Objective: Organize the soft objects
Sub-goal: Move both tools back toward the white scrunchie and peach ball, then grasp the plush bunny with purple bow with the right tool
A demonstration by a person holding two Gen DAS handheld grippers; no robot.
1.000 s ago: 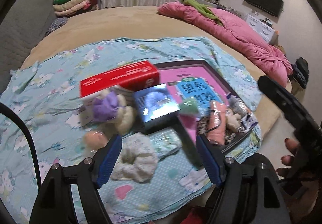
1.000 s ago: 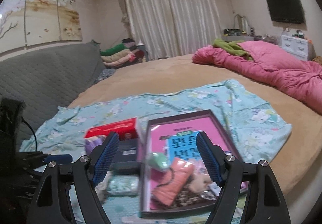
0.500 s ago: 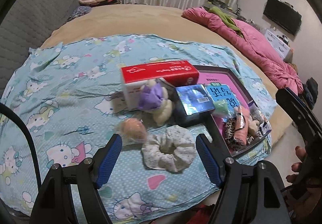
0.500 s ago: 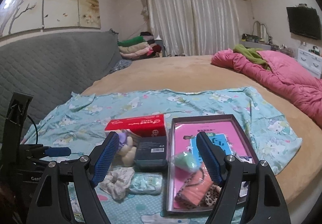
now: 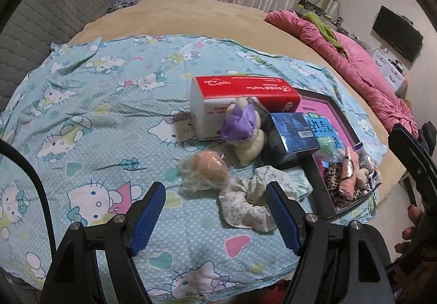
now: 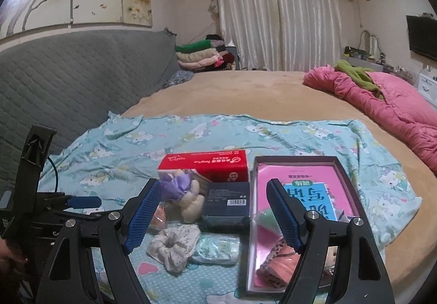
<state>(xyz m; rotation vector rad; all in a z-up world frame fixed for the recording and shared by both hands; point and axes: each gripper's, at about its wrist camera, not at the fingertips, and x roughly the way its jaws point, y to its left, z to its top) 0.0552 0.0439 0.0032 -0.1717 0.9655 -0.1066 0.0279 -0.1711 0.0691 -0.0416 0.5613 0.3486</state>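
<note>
Soft items lie on a light-blue cartoon-print cloth [image 5: 109,118] on the bed. A white floral scrunchie [image 5: 245,202] [image 6: 173,245], a peach ball in clear wrap [image 5: 209,170] and a cream plush with a purple cap [image 5: 243,131] [image 6: 185,194] sit by a red tissue box [image 5: 245,96] [image 6: 204,167]. A dark-rimmed tray [image 5: 319,181] [image 6: 295,159] holds a pink book, a leopard scrunchie [image 5: 334,175] and a pink soft item [image 5: 347,175]. My left gripper [image 5: 215,216] is open and empty, just before the white scrunchie. My right gripper [image 6: 213,211] is open and empty, above the pile.
A dark blue box [image 5: 292,131] [image 6: 228,200] lies between tissue box and tray. A small pale-green packet [image 6: 215,249] lies beside the scrunchie. A pink quilt [image 6: 382,101] lies at the right, folded clothes [image 6: 202,55] at the back, a grey quilted headboard [image 6: 68,85] on the left.
Both grippers have drawn back and swung left, so the pile now sits further right in the left view. The objects have not moved. Both jaws stay open.
</note>
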